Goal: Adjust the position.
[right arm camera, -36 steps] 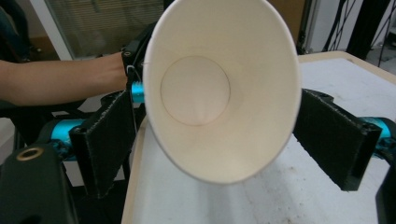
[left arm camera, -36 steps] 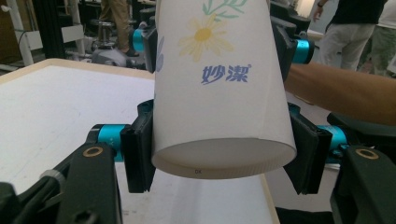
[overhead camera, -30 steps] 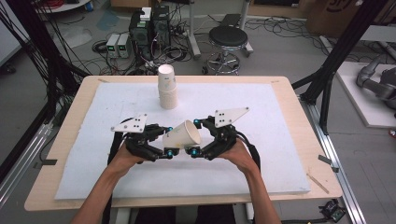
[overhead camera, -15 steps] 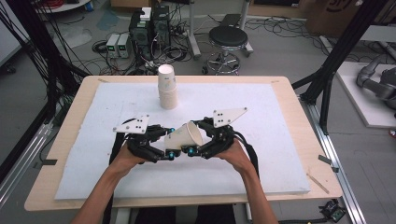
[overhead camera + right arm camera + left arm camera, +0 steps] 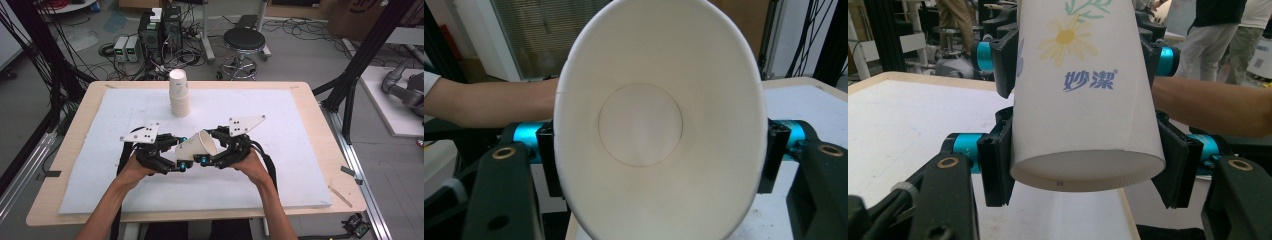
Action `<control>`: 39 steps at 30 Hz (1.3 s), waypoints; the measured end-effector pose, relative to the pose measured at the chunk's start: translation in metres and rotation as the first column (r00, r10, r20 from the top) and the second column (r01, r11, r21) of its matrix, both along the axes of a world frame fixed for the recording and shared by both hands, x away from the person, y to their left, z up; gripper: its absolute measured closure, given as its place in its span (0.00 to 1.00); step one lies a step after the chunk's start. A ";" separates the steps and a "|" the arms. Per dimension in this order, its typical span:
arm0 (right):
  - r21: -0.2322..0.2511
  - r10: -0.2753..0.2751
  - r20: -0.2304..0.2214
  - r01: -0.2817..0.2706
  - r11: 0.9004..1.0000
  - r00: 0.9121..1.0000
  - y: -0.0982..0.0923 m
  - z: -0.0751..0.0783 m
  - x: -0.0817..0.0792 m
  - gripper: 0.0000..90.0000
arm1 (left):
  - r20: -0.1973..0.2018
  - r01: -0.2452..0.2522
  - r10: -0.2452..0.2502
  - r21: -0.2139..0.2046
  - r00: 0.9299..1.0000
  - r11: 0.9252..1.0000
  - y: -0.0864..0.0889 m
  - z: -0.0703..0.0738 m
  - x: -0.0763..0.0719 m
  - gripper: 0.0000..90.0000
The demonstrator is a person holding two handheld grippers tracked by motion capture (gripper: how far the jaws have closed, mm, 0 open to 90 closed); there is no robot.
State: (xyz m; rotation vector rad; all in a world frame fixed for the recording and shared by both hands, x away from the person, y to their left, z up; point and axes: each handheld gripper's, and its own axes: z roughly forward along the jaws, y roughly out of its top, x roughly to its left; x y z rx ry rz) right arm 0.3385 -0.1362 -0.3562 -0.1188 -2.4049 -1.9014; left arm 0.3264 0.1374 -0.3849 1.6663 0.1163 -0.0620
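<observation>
Left gripper (image 5: 176,162) and right gripper (image 5: 207,159) both clamped on one daisy-print paper cup (image 5: 198,145), mouth toward 2 o'clock, probably mid-handover; cup stack (image 5: 179,93) at 12.

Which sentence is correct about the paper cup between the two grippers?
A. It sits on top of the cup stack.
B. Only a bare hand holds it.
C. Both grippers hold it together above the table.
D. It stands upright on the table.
C: the paper cup lies tilted between the left gripper and the right gripper, whose jaws press its sides.

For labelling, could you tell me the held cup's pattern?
Paper cup: white, yellow daisy, blue lettering; left gripper view.
</observation>
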 end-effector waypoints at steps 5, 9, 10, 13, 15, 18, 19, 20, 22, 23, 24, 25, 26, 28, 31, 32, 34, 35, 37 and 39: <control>0.002 0.000 0.000 0.000 1.000 1.000 0.000 0.000 0.000 0.36 | 0.000 0.001 -0.001 0.002 1.000 1.000 0.000 0.000 0.000 0.41; 0.005 0.003 -0.003 -0.003 1.000 1.000 0.000 0.000 -0.001 0.38 | 0.003 0.002 -0.002 0.001 1.000 1.000 0.001 0.000 0.000 0.41; 0.011 0.008 0.000 -0.008 1.000 1.000 0.000 0.000 -0.001 0.38 | 0.002 0.003 -0.003 0.000 1.000 1.000 0.001 0.001 0.000 0.41; 0.015 0.011 -0.001 -0.011 1.000 1.000 0.000 0.000 0.000 0.39 | 0.007 0.006 -0.006 0.004 1.000 1.000 0.001 0.001 0.000 0.41; 0.017 0.012 -0.003 -0.012 1.000 1.000 0.000 0.000 -0.001 0.39 | 0.001 0.009 -0.009 0.001 1.000 1.000 0.001 0.001 0.000 0.41; 0.018 0.011 -0.001 -0.011 1.000 1.000 0.001 0.000 -0.001 0.38 | 0.001 0.009 -0.009 0.002 1.000 1.000 0.002 0.001 0.000 0.41; 0.020 0.010 0.000 -0.010 1.000 1.000 0.001 0.000 -0.001 0.38 | 0.001 0.009 -0.009 0.002 1.000 1.000 0.002 0.001 0.000 0.41; 0.021 0.011 -0.001 -0.010 1.000 1.000 0.001 0.000 -0.001 0.39 | 0.004 0.010 -0.010 0.000 1.000 1.000 0.002 0.002 0.000 0.41; 0.025 0.012 0.001 -0.012 1.000 1.000 0.001 0.000 -0.001 0.40 | 0.004 0.006 -0.006 -0.002 1.000 1.000 0.002 0.002 -0.001 0.41; 0.026 0.012 -0.001 -0.012 1.000 1.000 0.000 0.000 -0.001 0.40 | 0.004 0.006 -0.006 -0.002 1.000 1.000 0.002 0.002 -0.001 0.41; 0.026 0.012 0.000 -0.012 1.000 1.000 0.000 0.001 -0.001 0.41 | -0.006 -0.013 0.013 0.001 1.000 1.000 0.001 0.002 -0.001 0.37; 0.026 0.012 0.000 -0.012 1.000 1.000 0.000 0.001 -0.001 0.41 | -0.006 -0.013 0.013 0.001 1.000 1.000 0.001 0.002 -0.001 0.30; 0.024 0.008 0.004 -0.008 1.000 1.000 0.000 0.001 -0.001 0.41 | -0.023 -0.031 0.031 0.012 0.999 0.999 0.001 0.002 0.000 0.25; 0.020 0.006 0.003 -0.006 1.000 1.000 0.000 0.000 -0.001 0.41 | -0.027 -0.038 0.038 0.015 0.999 0.999 0.001 0.002 0.000 0.22; 0.017 0.004 0.001 -0.004 1.000 1.000 0.000 0.000 0.000 0.41 | -0.034 -0.065 0.066 0.029 0.997 0.997 0.001 0.002 0.001 0.09; 0.018 0.003 0.002 -0.003 1.000 1.000 0.000 0.000 0.000 0.41 | -0.034 -0.070 0.071 0.032 0.997 0.997 0.002 0.001 0.001 0.06; 0.018 0.001 0.003 -0.001 1.000 1.000 -0.001 0.001 -0.001 0.41 | -0.031 -0.076 0.077 0.036 0.997 0.996 0.004 0.002 0.001 0.06; 0.018 0.001 0.003 -0.001 1.000 1.000 -0.001 0.001 -0.001 0.41 | -0.031 -0.076 0.077 0.036 0.997 0.996 0.004 0.002 0.001 0.06; 0.017 0.002 0.001 -0.002 1.000 1.000 -0.001 0.001 0.000 0.41 | -0.022 -0.075 0.075 0.039 0.997 0.996 0.005 0.002 0.001 0.06; 0.016 -0.001 0.003 0.001 1.000 1.000 -0.002 0.001 0.000 0.41 | -0.009 -0.089 0.090 0.058 0.996 0.994 0.006 0.003 -0.001 0.06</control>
